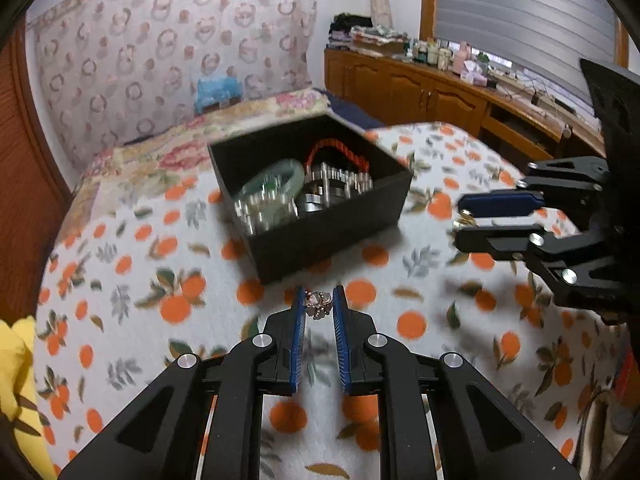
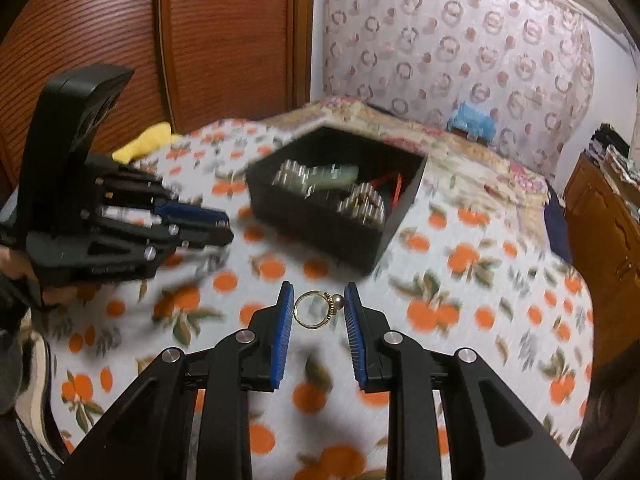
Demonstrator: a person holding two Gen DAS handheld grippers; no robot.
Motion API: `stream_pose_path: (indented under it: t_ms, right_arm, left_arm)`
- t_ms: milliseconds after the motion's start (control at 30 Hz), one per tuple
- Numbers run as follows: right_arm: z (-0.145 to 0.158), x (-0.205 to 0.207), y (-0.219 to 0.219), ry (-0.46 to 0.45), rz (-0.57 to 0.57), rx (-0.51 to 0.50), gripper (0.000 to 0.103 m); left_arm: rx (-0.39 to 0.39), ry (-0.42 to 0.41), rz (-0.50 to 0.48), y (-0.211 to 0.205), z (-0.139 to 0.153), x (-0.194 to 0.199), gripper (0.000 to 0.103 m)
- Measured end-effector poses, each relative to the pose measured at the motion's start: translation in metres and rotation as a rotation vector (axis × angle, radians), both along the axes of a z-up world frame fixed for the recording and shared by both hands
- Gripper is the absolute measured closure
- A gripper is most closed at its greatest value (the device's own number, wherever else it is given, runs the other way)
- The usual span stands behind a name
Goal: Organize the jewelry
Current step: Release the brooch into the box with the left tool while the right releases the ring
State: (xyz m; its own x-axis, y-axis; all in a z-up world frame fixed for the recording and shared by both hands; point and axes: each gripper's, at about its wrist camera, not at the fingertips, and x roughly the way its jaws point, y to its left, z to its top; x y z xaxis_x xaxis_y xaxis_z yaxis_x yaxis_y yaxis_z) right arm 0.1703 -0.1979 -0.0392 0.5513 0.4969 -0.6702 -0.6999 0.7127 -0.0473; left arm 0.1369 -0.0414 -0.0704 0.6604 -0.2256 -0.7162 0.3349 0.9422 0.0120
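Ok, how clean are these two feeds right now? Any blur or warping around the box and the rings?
Left wrist view: black box and orange-print cloth smeared by motion blur, left gripper and its flower ring sharp; fisheye bends the room edges. Right wrist view: same smear on box and cloth, gold ring in the right gripper crisp; dark corner vignetting.

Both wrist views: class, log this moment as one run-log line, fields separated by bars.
left gripper: shut on flower ring | right gripper: shut on gold ring | black box: open, holds bangle and beads | both rings off cloth
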Motion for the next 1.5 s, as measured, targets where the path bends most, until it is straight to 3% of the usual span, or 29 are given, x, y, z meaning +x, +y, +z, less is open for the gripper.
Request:
stream_pose_path:
  t_ms: [267, 733, 900, 1000, 1500]
  right_arm:
    - [0.025, 0.045, 0.014, -0.03, -0.005, 0.05, 0.075]
    - [0.021, 0.113, 0.04, -0.023, -0.048, 0.043, 0.075]
    - [0.02, 0.121, 0.046, -0.019, -0.038, 0.048, 0.074]
    - [0.021, 0.123, 0.047, -0.016, -0.041, 0.049, 0.063]
    - [0.018, 0.115, 0.023, -0.032, -0.097, 0.069, 0.063]
  left_arm:
    - [-0.007, -0.066, 0.01, 0.0, 0.03, 0.015, 0.09]
    - [0.015, -0.11, 0.033, 0.01, 0.051, 0.046, 0.09]
    - [0.007, -0.108, 0.041, 0.012, 0.052, 0.056, 0.09]
    - [0.01, -0.103, 0.053, 0.016, 0.049, 0.06, 0.09]
    - [0.0, -0.075, 0.075, 0.012, 0.045, 0.102, 0.09]
